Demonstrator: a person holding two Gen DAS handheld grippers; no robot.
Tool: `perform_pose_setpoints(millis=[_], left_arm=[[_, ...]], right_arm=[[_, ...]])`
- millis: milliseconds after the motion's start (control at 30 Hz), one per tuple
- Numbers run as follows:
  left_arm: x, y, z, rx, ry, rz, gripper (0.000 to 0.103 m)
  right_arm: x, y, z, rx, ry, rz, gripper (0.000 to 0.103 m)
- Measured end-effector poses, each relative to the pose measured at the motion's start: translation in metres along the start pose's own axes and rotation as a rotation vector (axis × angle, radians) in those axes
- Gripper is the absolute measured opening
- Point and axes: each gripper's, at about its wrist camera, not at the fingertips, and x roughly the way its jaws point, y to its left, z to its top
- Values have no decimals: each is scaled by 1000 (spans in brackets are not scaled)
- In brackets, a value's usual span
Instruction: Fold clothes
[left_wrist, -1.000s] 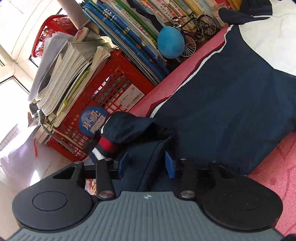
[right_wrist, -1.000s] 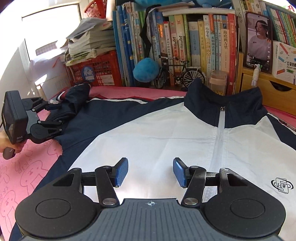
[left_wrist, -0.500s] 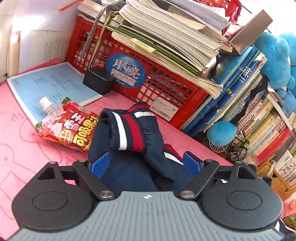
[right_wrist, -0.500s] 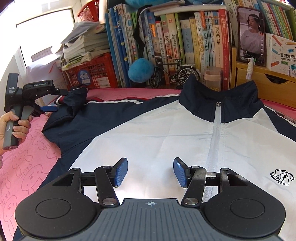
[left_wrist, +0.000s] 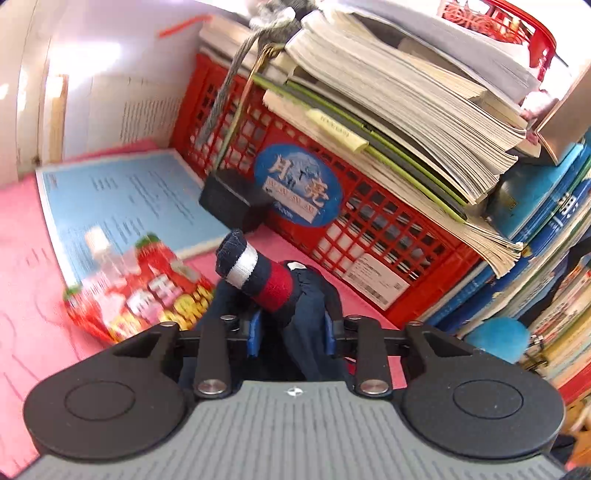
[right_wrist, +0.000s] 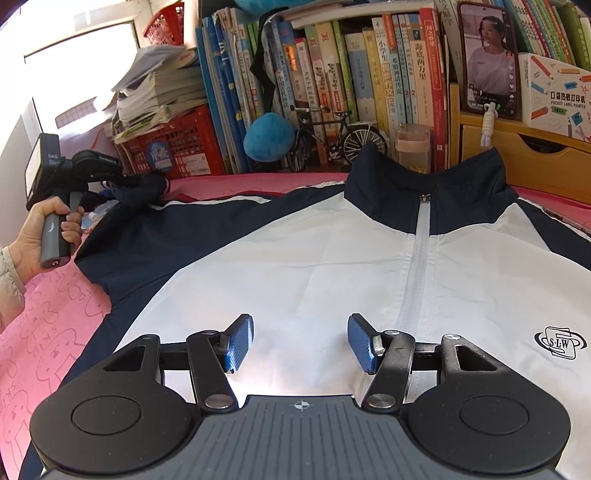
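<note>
Left tool (left_wrist: 291, 338) just closed, pinching jacket sleeve (left_wrist: 295, 295); right tool (right_wrist: 301, 343) spread above jacket (right_wrist: 295, 266).

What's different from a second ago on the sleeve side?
The left tool rolled upright, opened around the bunched sleeve and has just closed on it, lifting the striped cuff off the pink mat. The right tool stays open above the jacket.

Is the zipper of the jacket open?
No, the zipper is closed up to the collar of the jacket, which lies flat.
</note>
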Motion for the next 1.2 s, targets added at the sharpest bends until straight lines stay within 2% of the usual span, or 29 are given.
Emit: perform_pose_setpoints(millis=[100,233,433,500,533,633,667,733,800,933,1000,1100,1200], left_arm=[[-14,-5,16,240,-149,152,24],[-23,-11,24,630,-353,422,24],[42,16,20,791,-5,669,39],[62,30,9,726,130,732,50],[65,32,3,720,141,743,53],[69,33,-10,727,140,780,54],[67,31,-10,731,133,797,61],[57,26,-3,692,101,788,70],[40,19,5,624,63,744,74],[12,-1,14,519,35,635,75],[-9,-23,5,519,17,535,75],[-38,-61,-13,580,-20,369,76],[-70,-105,-42,629,-7,92,79]], right_arm=[[3,-3,0,7,2,6,59],[6,-6,1,9,2,11,61],[13,-8,3,2,-3,9,64],[13,-8,3,-1,-3,9,64],[13,-8,3,-4,-1,10,65],[12,-8,4,-12,3,17,65],[11,-8,4,-14,3,22,66],[3,-10,3,11,-22,77,67],[-6,-14,1,38,-47,103,68],[-25,-26,2,40,-78,20,68],[-35,-39,4,64,-98,-27,68],[-42,-59,9,77,-119,-133,68],[-37,-75,13,65,-119,-224,66]])
